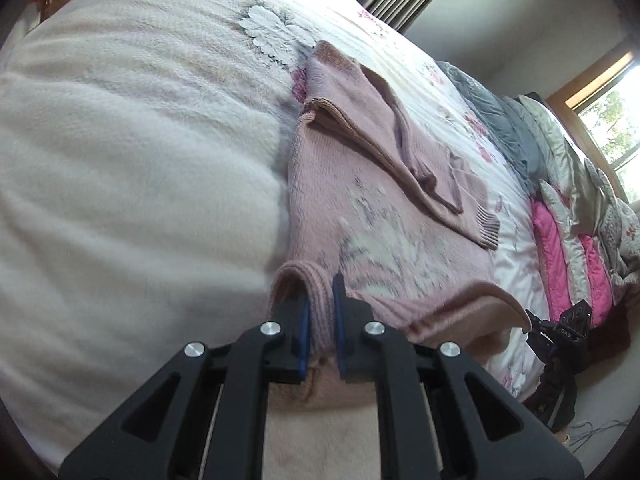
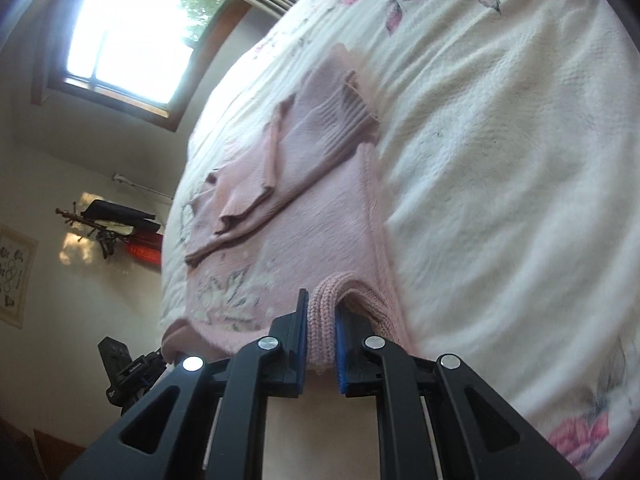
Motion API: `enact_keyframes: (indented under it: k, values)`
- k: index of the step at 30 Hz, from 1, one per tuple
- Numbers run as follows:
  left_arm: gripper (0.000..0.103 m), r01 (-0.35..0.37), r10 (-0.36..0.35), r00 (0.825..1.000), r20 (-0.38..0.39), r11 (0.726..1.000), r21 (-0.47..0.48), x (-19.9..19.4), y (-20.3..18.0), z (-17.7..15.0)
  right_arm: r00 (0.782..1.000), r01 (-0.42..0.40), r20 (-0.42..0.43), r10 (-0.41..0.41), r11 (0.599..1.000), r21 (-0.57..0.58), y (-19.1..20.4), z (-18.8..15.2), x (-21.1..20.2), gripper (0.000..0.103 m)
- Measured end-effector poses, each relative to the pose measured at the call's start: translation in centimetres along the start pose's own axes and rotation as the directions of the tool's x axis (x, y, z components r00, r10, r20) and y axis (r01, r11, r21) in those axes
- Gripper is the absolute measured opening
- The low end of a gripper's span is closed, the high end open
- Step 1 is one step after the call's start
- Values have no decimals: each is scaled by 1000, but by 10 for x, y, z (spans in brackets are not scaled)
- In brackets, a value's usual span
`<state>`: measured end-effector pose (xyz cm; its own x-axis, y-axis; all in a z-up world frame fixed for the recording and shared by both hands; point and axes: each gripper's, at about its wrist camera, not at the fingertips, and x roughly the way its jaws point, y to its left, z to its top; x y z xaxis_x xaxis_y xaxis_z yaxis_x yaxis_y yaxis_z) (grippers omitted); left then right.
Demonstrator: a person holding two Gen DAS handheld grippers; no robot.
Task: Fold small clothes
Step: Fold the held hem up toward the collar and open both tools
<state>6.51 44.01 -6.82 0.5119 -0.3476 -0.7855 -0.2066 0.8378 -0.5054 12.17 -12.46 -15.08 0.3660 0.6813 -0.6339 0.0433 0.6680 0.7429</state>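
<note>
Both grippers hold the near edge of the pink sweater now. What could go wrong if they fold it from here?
1. The sleeves lie loosely folded over the pink sweater; lifting the edge may let them slide out.
2. The left gripper and right gripper each pinch only a narrow ribbed strip, so the knit might slip free or stretch.
3. The fluffy bedspread may drag on the sweater and wrinkle the fold.

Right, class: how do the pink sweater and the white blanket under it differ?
The pink sweater is a ribbed knit; the white blanket is fluffy, with a flower pattern. The sweater lies partly folded, sleeves across its body, hem pinched by the left tool and right tool; the blanket lies spread, ungripped. Both are soft fabric.
</note>
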Motion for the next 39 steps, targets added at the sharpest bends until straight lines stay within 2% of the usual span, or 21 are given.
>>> enact_keyframes:
  k: [5,9,14,15,16,18,20,21,22,23,28,32,36,37,39]
  values:
    - [12,-6,6,1000,-13,1000,8,15,3,14,999,34,-29,-33,999,23,-5,16,25,11]
    - [12,16,-17,999,-31,1000,-19,19,8,21,997,54,-51,-51,997,49,-11,21,34,11]
    - [17,116,-120,992,-25,986,-117,5,23,20,996,68,-63,-65,997,38,-11,20,32,13]
    - [23,122,-124,992,-5,984,-127,-1,24,20,995,74,-64,-72,997,31,-10,19,30,16]
    - [35,117,-116,993,19,984,-130,-9,26,20,995,83,-65,-81,996,27,-9,19,30,17]
    - [39,102,-94,993,69,987,-123,-25,29,22,995,84,-60,-82,996,17,-5,17,26,18]
    - [39,79,-71,993,92,993,-90,-36,27,24,993,106,-56,-105,994,8,-2,16,22,22]
    - [39,59,-52,994,97,996,-67,-40,24,25,991,122,-47,-122,992,6,-1,15,20,33]
    - [39,35,-32,995,97,999,-32,-41,19,25,988,155,-22,-154,988,1,0,16,16,55]
    - [40,23,-22,996,91,1000,-3,-40,15,26,980,198,15,-197,980,-15,2,17,10,60]
    - [46,-53,44,997,60,986,160,-19,-12,23,977,211,48,-208,975,-65,8,14,-1,60]
    - [47,-135,128,991,47,959,251,6,-24,21,970,242,53,-238,963,-116,14,7,-5,60]
    - [47,-190,183,982,54,931,312,19,-29,23,972,235,56,-229,963,-132,15,3,-10,61]
    - [47,-198,190,980,55,927,320,21,-29,24,972,236,58,-230,962,-135,15,3,-10,60]
    - [39,-213,207,977,54,918,334,25,-30,24,971,237,59,-231,961,-145,16,4,-11,60]
